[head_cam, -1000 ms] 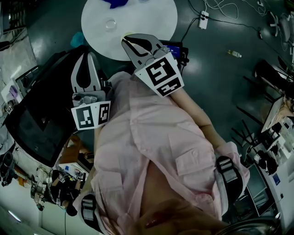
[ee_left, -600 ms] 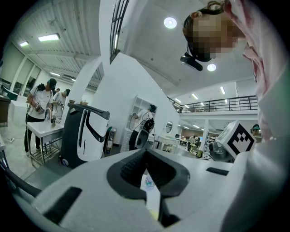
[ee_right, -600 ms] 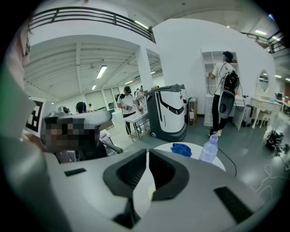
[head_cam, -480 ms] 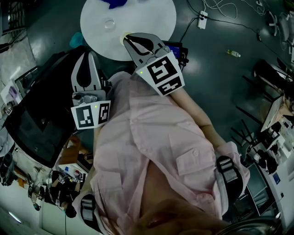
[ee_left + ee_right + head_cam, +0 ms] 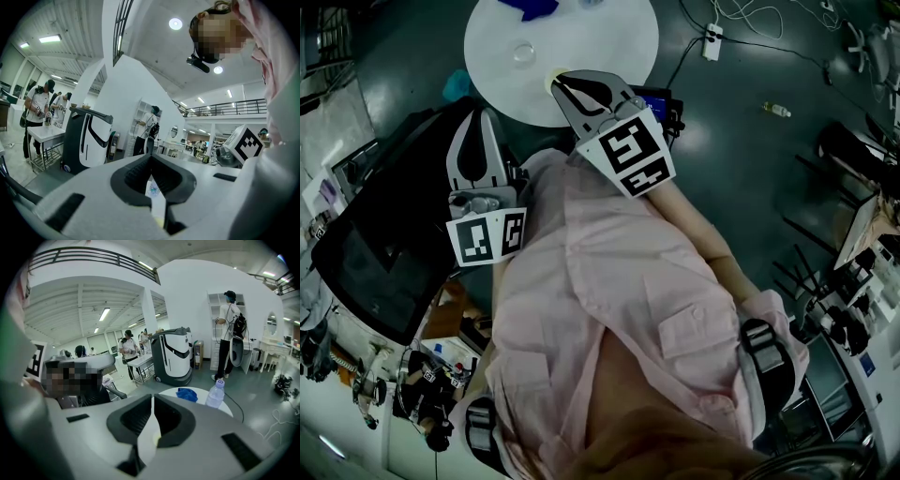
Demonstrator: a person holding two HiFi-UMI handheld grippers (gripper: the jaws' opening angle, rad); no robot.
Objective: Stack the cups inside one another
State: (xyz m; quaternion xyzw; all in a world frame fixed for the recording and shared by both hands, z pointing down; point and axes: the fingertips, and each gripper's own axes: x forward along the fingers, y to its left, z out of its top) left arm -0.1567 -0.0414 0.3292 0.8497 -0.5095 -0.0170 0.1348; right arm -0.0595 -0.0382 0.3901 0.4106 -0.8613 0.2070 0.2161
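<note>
In the head view a round white table (image 5: 609, 56) stands ahead of the person. On it lie a small clear round thing (image 5: 523, 51) and a pale yellow thing (image 5: 550, 84), which sits at the table's near edge. I cannot tell whether either is a cup. My right gripper (image 5: 557, 79) is shut and empty, with its tips over that near edge beside the yellow thing. My left gripper (image 5: 476, 114) is shut and empty, short of the table and to its left. The jaws meet in the left gripper view (image 5: 151, 158) and the right gripper view (image 5: 153, 398).
A blue cloth (image 5: 187, 393) and a clear plastic bottle (image 5: 214, 393) rest on the table's far side. A dark screen (image 5: 384, 253) lies to the left. Cables and a power strip (image 5: 713, 39) lie on the floor. A white-and-black machine (image 5: 176, 357) and several people stand beyond.
Both grippers stay shut and held close to the chest. The head view has drifted only slightly.
</note>
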